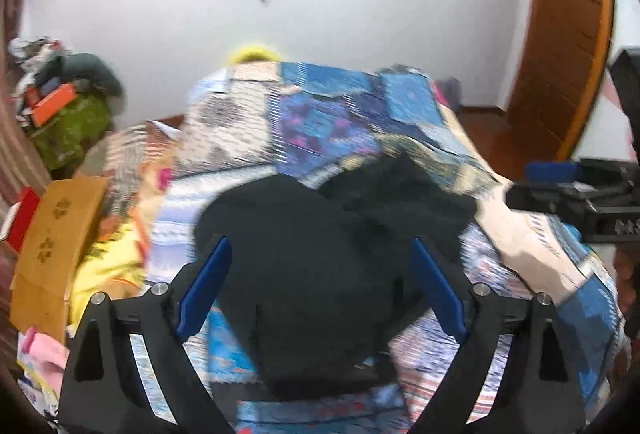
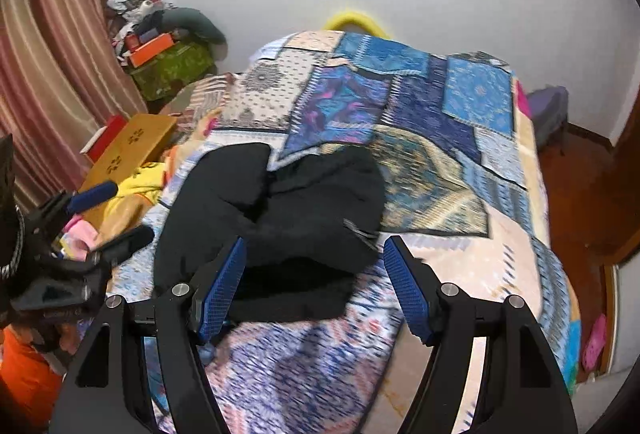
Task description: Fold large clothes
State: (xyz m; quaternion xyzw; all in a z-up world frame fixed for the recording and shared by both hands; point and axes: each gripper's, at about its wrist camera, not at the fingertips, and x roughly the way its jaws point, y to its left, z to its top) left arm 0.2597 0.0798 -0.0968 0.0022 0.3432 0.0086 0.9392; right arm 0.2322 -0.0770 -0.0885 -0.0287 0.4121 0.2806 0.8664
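Observation:
A black garment (image 1: 320,226) lies bunched and partly folded on a bed with a patchwork quilt (image 1: 340,122). In the left wrist view my left gripper (image 1: 320,246) hovers just above it. Its blue pads (image 1: 204,286) are spread wide, touching nothing. In the right wrist view the same garment (image 2: 280,202) lies on the quilt (image 2: 440,106). My right gripper (image 2: 316,242) stands open over its near edge, with the cloth below the pads and not pinched. The left gripper's fingers (image 2: 92,194) show at the left edge of that view.
A cardboard box (image 2: 128,146) and a yellow cloth (image 2: 140,186) lie at the bed's left side, beside a striped curtain (image 2: 52,54). A cluttered green-covered heap (image 2: 172,70) stands in the far corner. Wooden floor (image 2: 572,194) runs along the right; a wooden door (image 1: 560,34) stands there.

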